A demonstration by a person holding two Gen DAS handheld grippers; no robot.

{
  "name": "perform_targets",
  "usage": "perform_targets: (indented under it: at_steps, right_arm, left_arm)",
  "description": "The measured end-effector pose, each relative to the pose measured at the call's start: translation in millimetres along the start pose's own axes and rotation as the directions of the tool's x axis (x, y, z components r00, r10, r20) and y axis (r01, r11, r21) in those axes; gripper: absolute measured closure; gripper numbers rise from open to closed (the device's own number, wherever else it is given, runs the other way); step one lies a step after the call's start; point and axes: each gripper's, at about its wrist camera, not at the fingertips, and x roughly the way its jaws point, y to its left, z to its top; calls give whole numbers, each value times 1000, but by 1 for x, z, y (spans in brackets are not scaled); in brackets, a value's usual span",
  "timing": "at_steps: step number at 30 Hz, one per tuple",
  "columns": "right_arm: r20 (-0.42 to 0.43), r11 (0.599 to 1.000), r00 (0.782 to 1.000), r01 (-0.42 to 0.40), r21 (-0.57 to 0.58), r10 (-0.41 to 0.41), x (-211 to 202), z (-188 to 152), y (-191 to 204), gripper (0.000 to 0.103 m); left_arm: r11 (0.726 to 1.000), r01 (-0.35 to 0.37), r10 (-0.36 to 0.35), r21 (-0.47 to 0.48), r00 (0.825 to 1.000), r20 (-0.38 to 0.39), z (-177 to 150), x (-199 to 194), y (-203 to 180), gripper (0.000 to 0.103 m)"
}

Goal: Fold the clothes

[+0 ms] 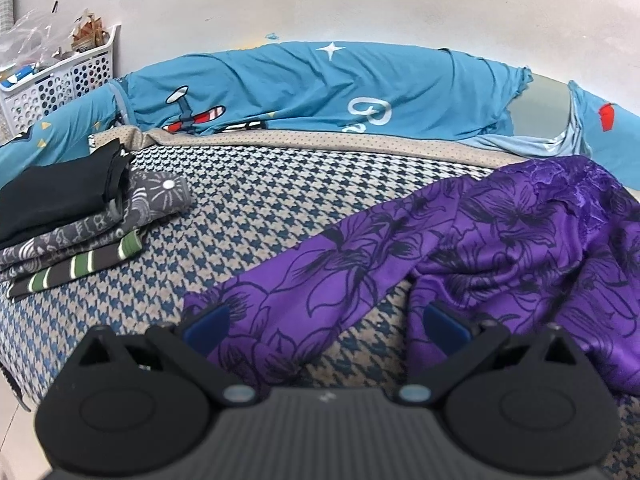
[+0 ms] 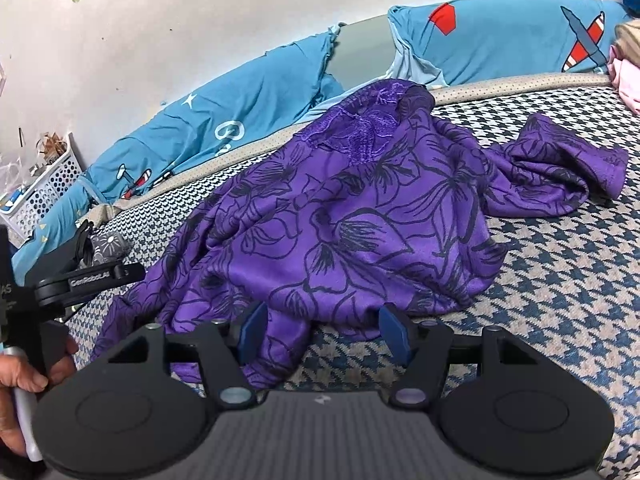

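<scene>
At the far left, against the wall, I see a white perforated basket [image 1: 60,80] holding bags and packets; any print on them is too small to read. Below it, near the left edge of the bed, a stack of folded clothes [image 1: 76,220] holds 3 visible layers: black on top, grey patterned in the middle, green-and-white striped at the bottom. Between this stack and the purple garment, the houndstooth bed cover [image 1: 260,208] lies bare, giving open room for movement. A blue cartoon-print sheet [image 1: 320,88] runs along the wall behind; white script on it is partly hidden by folds, so I cannot read a whole word.

My left gripper [image 1: 326,326] has its jaws spread, with a sleeve of the purple floral garment [image 1: 500,240] passing between the blue pads without being pinched. In the right wrist view this gripper [image 2: 134,270] appears from the side, held by the person's hand [image 2: 36,376]; its arm bears white lettering that seems to read "GenRoboAI", though the letters are small.

The garment [image 2: 360,220] lies crumpled across the bed's middle and right, lace collar toward the wall, 1 sleeve reaching right. My right gripper [image 2: 324,334] stands spread at the garment's near hem, a fold of cloth between its pads, not clamped. Bare cover lies to its right.
</scene>
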Motion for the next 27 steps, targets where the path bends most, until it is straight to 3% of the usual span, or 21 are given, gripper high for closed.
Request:
perform_targets:
  at_steps: [15, 19, 27]
  right_arm:
    - [50, 996, 996, 76, -51, -73, -5, 42, -47, 42]
    - [88, 990, 988, 128, -51, -123, -3, 58, -64, 42]
    - [149, 983, 972, 176, 58, -182, 18, 89, -97, 42]
  left_arm:
    - [998, 57, -57, 17, 998, -17, -2, 10, -22, 0]
    - [996, 81, -80, 23, 997, -18, 0, 12, -32, 0]
    - [988, 115, -117, 103, 993, 7, 16, 21, -69, 0]
